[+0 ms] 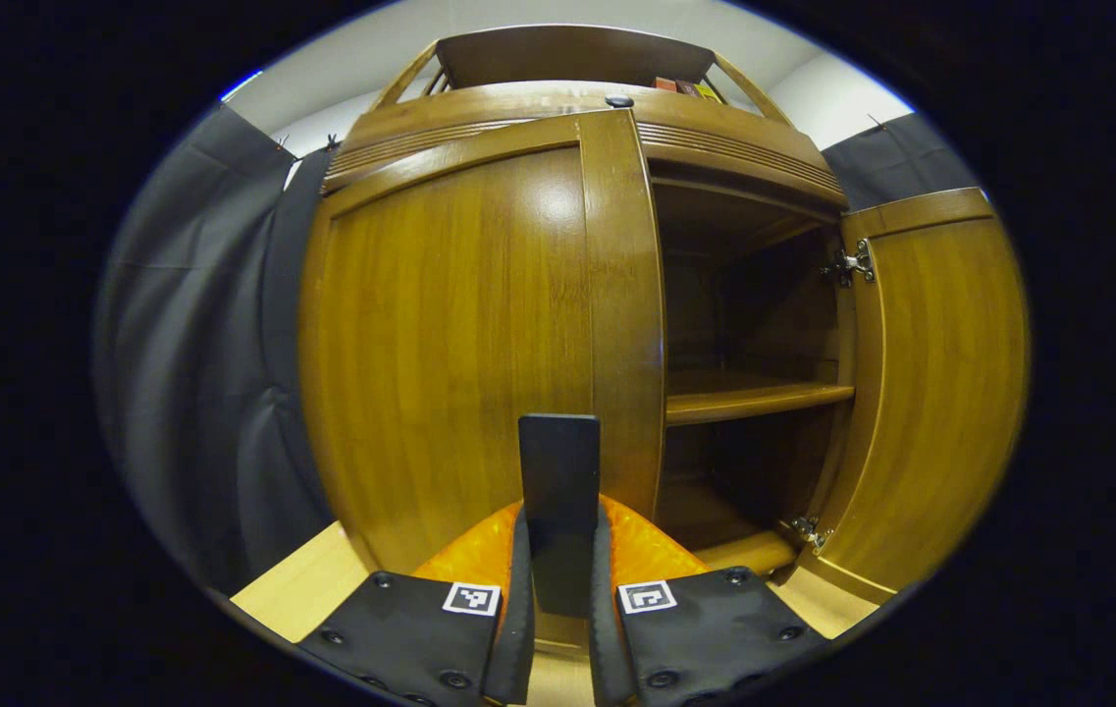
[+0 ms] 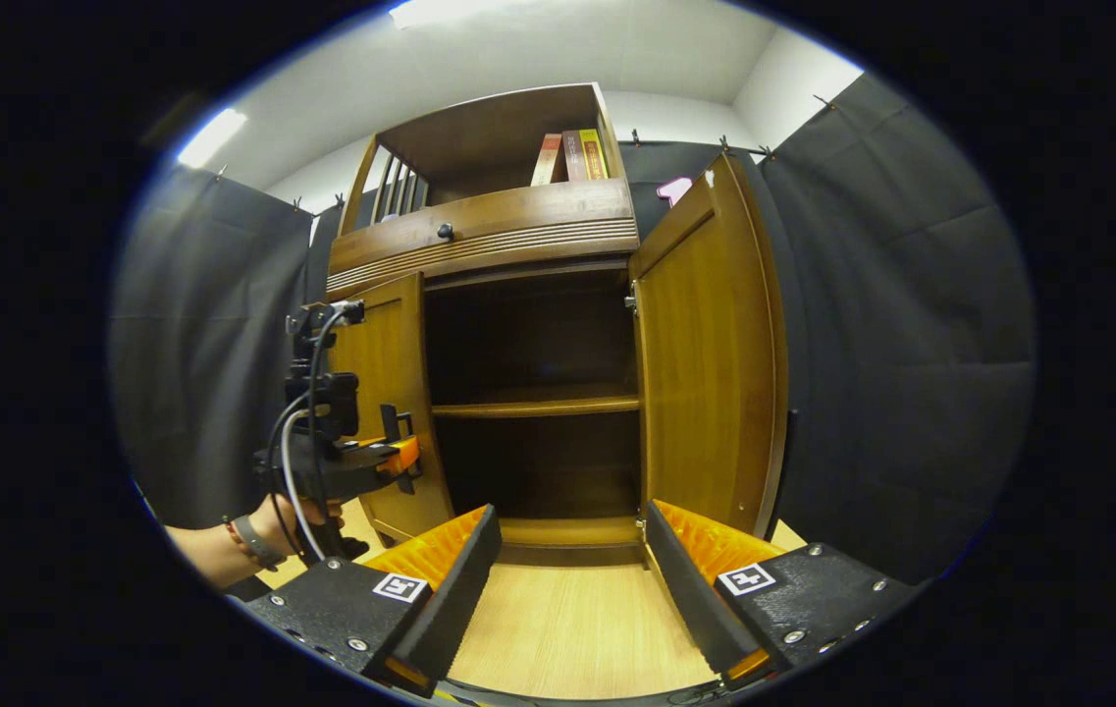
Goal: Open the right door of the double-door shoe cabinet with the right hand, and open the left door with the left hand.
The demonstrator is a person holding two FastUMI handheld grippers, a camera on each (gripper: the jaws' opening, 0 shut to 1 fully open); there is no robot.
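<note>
We see the cabinet (image 2: 518, 324) standing on a pale wood-grain floor (image 2: 567, 619) against the dark cloth wall (image 2: 891, 344), built of glossy amber-brown wood with a straight vertical grain. Its right door (image 2: 705, 363) is swung wide, showing metal hinges (image 1: 852, 263) and a dark interior crossed by one flat shelf (image 2: 533, 405). Its left door (image 1: 459, 344) is a flat panel in a plain frame; in the right gripper view it stands slightly ajar. Above the doors runs a ribbed band with a small dark round knob (image 2: 445, 232), and a few books (image 2: 572, 157) stand in the open top. Our left claw (image 1: 559, 589) is pinched on a flat dark handle (image 1: 558, 491) at that door's edge. Our right claw (image 2: 567, 579) is spread wide with nothing between its fingers, before the open compartment.
</note>
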